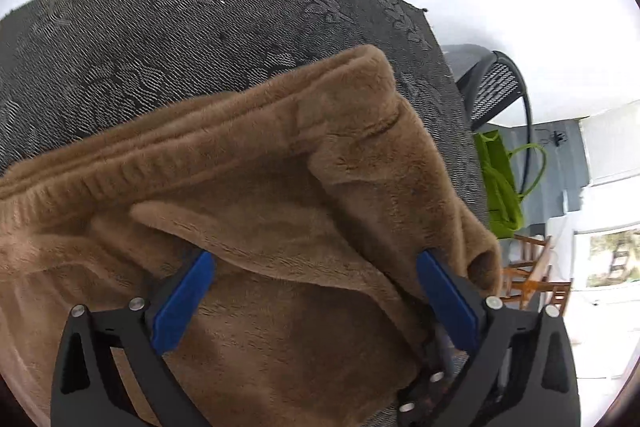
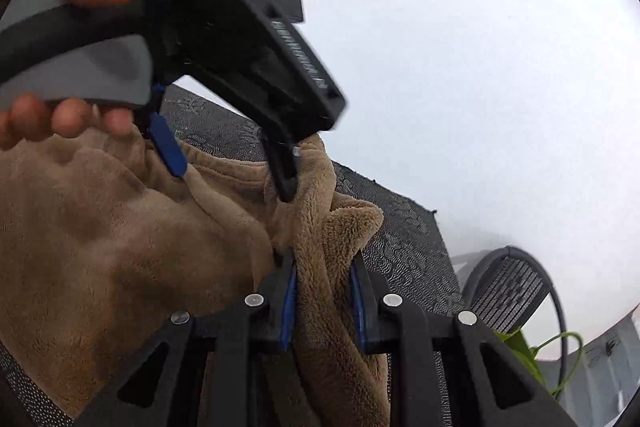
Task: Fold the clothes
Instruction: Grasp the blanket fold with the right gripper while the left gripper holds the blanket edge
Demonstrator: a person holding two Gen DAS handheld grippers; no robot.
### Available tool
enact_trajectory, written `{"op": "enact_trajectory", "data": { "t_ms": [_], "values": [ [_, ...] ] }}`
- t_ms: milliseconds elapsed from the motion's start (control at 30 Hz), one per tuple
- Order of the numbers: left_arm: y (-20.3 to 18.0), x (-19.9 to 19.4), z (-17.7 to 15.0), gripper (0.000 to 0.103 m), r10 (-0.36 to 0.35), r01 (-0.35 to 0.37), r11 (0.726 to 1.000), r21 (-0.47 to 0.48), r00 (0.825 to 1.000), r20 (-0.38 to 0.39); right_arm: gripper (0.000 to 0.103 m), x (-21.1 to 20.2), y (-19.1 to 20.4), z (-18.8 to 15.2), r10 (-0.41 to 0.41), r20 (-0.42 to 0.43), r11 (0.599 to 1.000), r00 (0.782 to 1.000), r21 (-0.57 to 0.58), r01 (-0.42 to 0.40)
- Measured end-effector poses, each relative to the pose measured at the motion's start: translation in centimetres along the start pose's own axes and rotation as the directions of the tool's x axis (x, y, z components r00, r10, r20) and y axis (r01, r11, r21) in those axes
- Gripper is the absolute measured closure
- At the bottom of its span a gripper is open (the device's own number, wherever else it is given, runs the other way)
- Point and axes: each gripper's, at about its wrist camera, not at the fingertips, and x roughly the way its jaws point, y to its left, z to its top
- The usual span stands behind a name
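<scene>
Dark grey patterned woven table cover (image 1: 160, 39): the work surface, reaching to the far edge; carries the garment.

Tan plush fleece garment with a ribbed elastic band (image 1: 256, 163): lies bunched across the near half of the cover, the ribbed band running left to right on its far side, a rolled tube-like end at the right (image 1: 480, 263); judged soft, thick, limp and light, prone to sag and slide out of a shallow pinch; best taken deep at the ribbed band or a hemmed edge, where the layers bunch firmly.

Left gripper (image 1: 316, 291): blue-padded tongs spread wide over the fleece, pinching nothing.

Right gripper (image 2: 324, 291): tongs pressed onto an upright fold of the fleece, right of the left gripper.

Bright green fabric bag (image 1: 500, 187): far right, off the table.
</scene>
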Motion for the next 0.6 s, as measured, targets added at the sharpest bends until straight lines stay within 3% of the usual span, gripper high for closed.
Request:
{"op": "enact_trajectory", "data": {
  "t_ms": [200, 400, 567, 600],
  "values": [
    [-0.1, 1.0, 0.0, 0.000, 0.048, -0.048, 0.999, 0.010, 0.998, -0.041, 0.079, -1.4, 1.8, -0.5, -0.036, 0.038, 0.994, 0.999, -0.103, 0.040],
    [1.1, 1.2, -0.3, 0.000, -0.119, 0.113, 0.991, -0.070, 0.989, -0.088, 0.079, -2.1, 2.8, -0.9, -0.016, 0.060, 0.989, 0.998, -0.148, 0.025],
    [1.3, 1.2, 0.0, 0.000, -0.186, 0.178, 0.978, -0.105, 0.980, -0.068, 0.078, -1.7, -0.6, -1.2, -0.004, 0.031, 1.000, 0.999, -0.024, 0.005],
    [1.2, 1.4, 0.1, 0.000, -0.186, 0.179, 0.978, -0.105, 0.980, -0.067, 0.071, -1.4, -2.0, -1.3, 0.011, 0.015, 1.000, 1.000, 0.023, -0.011]
  ]
}}
